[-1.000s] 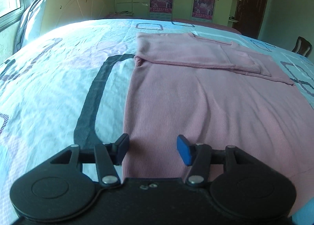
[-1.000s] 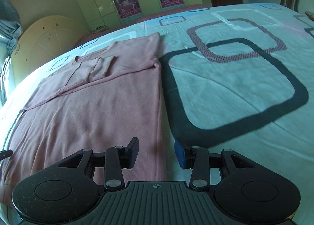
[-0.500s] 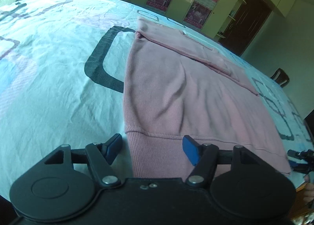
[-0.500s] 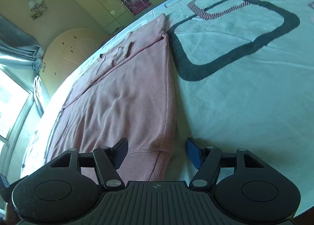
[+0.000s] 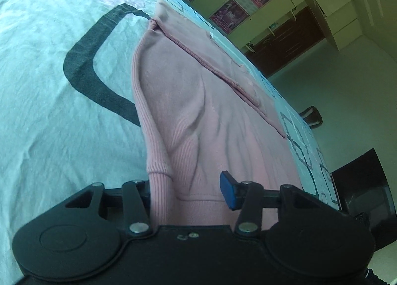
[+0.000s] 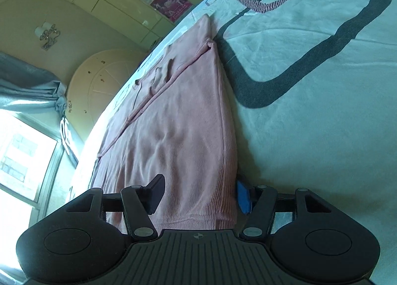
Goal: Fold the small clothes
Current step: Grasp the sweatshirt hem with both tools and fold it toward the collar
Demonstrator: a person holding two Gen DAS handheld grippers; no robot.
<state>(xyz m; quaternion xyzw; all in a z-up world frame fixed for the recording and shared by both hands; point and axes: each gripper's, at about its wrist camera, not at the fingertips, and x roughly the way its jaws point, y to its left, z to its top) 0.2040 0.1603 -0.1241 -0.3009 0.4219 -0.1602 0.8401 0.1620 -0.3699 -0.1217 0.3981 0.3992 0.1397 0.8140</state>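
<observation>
Hem of pink sweater hides left claw pad; both claws closing, contact unclear.

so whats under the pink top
The pink top lies on a pale bedsheet with dark rounded squares; one square's band runs under its edge. The rest beneath is covered.

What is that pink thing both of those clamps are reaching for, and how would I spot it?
Look at the wide pale bedsheet printed with dark rounded squares. Spread flat across it lies a pink ribbed sweater, its sleeves folded across the chest at the far end. It is the only garment there, plain pink against the patterned sheet.
</observation>
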